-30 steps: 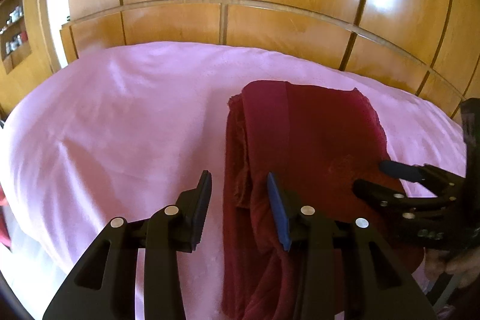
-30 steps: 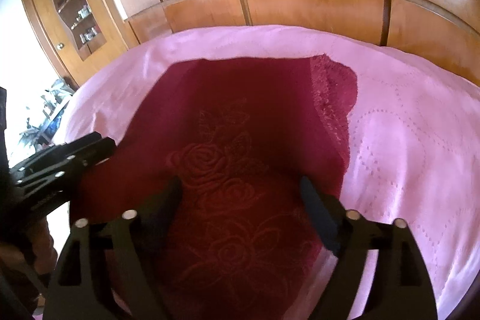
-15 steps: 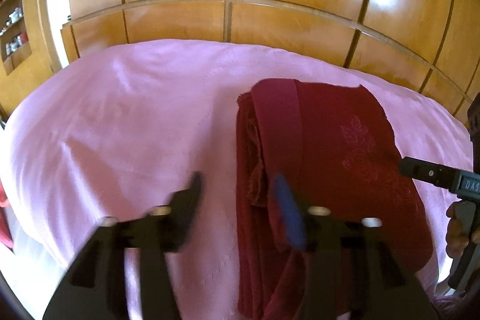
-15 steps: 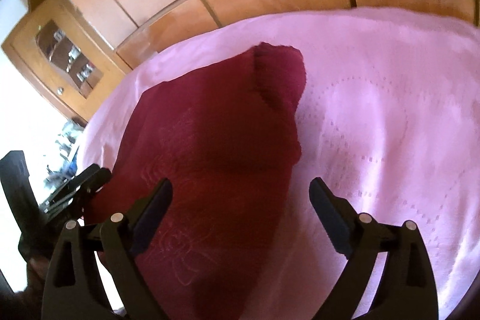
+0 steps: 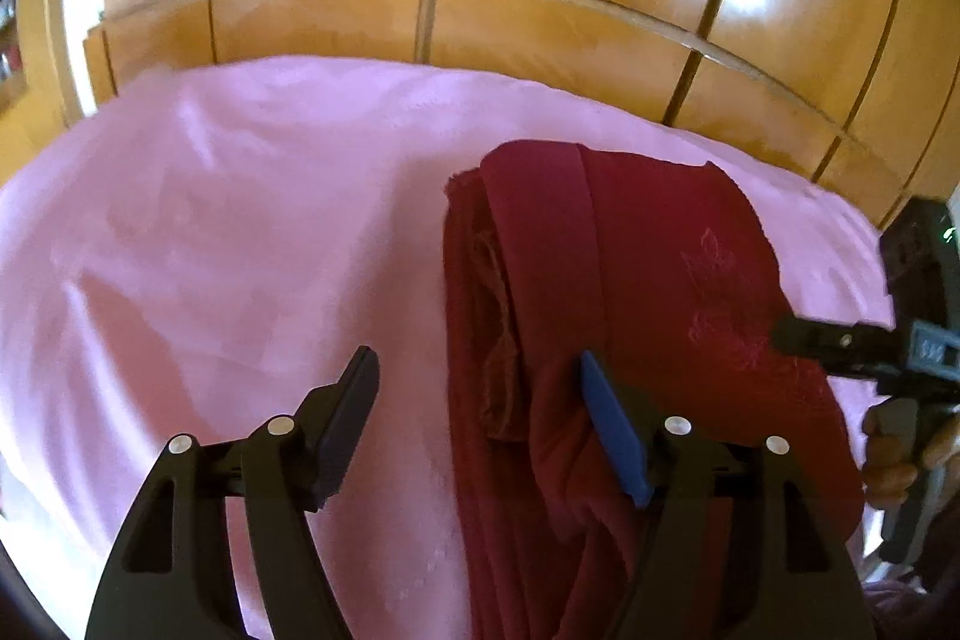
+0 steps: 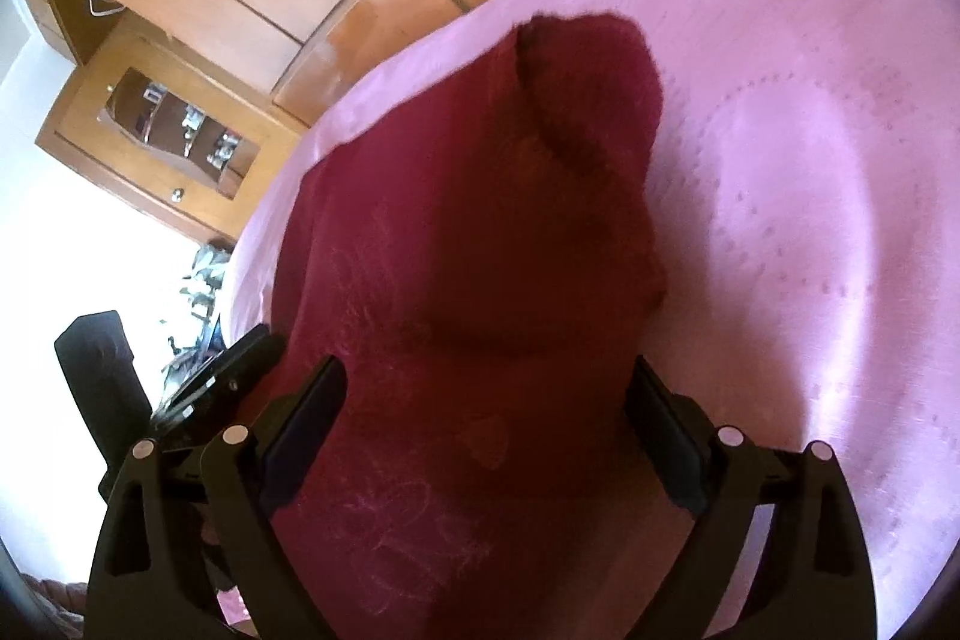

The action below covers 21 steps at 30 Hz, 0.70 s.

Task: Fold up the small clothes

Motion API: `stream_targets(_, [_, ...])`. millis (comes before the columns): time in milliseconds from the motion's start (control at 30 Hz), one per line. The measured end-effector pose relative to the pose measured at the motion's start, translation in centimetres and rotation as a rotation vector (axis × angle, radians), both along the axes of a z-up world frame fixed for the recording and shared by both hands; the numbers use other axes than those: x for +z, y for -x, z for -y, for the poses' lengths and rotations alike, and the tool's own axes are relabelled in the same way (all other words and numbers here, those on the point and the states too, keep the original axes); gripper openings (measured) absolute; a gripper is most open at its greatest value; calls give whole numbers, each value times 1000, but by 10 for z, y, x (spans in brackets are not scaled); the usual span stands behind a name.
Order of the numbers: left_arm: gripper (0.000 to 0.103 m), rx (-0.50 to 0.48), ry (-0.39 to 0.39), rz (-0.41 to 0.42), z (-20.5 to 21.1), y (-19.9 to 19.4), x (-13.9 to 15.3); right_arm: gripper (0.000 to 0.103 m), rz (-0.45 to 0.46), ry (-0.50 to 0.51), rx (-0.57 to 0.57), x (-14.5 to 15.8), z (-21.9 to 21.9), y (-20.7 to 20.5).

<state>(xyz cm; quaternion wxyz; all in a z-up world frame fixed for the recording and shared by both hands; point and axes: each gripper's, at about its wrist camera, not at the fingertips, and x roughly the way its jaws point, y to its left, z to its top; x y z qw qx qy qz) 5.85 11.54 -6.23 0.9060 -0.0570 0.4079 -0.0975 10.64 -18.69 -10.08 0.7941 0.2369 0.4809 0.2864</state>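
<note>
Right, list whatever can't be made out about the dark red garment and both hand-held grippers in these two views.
- Dark red garment, left wrist view: its near end runs off the bottom edge behind the left hand-held gripper.
- Garment, right wrist view: near end hidden behind the right hand-held gripper; embroidery blurred.
- Whether the right hand-held gripper's pads touch the cloth: unclear, shadowed.
- Cabinet contents, right wrist view: too small.

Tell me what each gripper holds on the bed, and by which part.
Nothing is held. The left gripper, its jaws just opened, straddles the maroon garment's folded edge without pinching it. The right gripper stands open over it.
</note>
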Motion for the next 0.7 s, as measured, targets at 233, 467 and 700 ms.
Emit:
stream_targets(233, [68,-63,248,-93,-27,-16,-19,88,-21,-57,31,-7,0,4])
stream_targets(467, [68,-59,474,-207,-39,-24,-42,68,-19,-52,27,-6,-2,2])
stream_targets(700, [33,-124,478,-164,-22,-13,-32,41,46,-6,40,13,-8,10])
